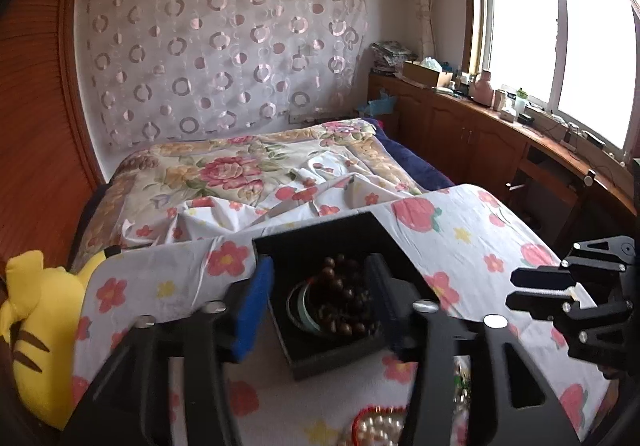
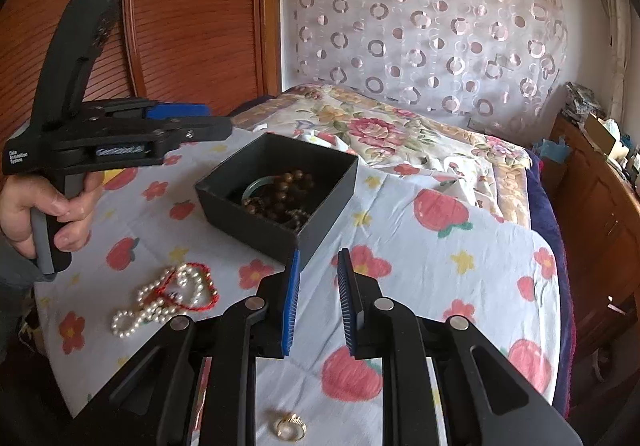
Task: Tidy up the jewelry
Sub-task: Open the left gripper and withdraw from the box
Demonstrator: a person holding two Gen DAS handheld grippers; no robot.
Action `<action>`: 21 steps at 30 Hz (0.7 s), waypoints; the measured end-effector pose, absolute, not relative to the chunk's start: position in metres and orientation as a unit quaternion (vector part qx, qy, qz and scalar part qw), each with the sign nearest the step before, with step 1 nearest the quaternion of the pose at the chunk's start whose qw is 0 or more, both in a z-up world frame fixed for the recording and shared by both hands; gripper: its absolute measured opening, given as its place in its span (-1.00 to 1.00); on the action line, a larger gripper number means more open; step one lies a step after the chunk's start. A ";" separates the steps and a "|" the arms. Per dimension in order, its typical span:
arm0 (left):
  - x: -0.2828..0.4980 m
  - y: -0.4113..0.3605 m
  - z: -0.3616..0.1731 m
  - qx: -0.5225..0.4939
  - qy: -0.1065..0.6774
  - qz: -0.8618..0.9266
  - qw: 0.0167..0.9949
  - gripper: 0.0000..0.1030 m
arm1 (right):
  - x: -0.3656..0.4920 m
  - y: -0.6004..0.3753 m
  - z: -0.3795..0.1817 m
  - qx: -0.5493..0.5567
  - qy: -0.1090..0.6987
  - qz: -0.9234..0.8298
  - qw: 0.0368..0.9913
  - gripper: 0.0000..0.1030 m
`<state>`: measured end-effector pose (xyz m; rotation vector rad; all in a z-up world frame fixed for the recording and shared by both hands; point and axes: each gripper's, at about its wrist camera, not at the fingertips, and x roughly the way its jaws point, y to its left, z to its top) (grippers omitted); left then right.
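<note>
While open, left gripper hovers over black box.

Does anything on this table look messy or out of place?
Yes. A pearl necklace lies tangled with a red cord on the tablecloth, and a gold ring sits loose, all outside the black box.

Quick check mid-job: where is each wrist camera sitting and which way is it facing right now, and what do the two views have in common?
Left wrist: on the left gripper, looking down its spread fingers into the black box; the right gripper shows at the right edge.
Right wrist: on the right gripper, facing the cloth-covered table; a gold ring below, the left gripper and the hand at left.
Shared: the box, the pearl necklace, the bed.
</note>
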<state>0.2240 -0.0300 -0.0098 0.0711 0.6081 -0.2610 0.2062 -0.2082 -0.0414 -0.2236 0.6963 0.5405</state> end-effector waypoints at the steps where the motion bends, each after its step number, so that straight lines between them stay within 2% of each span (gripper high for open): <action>1: 0.216 -0.027 -0.011 0.035 0.295 -0.127 0.946 0.28 | 0.201 -0.210 -0.042 -0.105 0.336 0.263 0.898 -0.59; 3: 0.203 -0.024 -0.013 0.034 0.290 -0.127 0.948 0.55 | 0.193 -0.214 -0.044 -0.100 0.336 0.265 0.898 -0.59; 6: 0.186 -0.019 -0.019 0.033 0.285 -0.121 0.950 0.81 | 0.184 -0.220 -0.049 -0.094 0.338 0.265 0.898 -0.55; 9: 0.170 -0.014 -0.026 0.027 0.288 -0.124 0.949 0.85 | 0.172 -0.231 -0.057 -0.088 0.344 0.258 0.898 -0.22; 17: 0.134 -0.010 -0.051 0.028 0.312 -0.136 0.940 0.85 | 0.151 -0.252 -0.094 -0.093 0.390 0.251 0.881 -0.23; 19: 0.126 -0.011 -0.059 0.035 0.319 -0.140 0.937 0.85 | 0.147 -0.252 -0.102 -0.103 0.401 0.250 0.875 -0.41; 21: 0.121 -0.011 -0.064 0.036 0.326 -0.142 0.934 0.85 | 0.146 -0.251 -0.109 -0.110 0.412 0.249 0.869 -0.48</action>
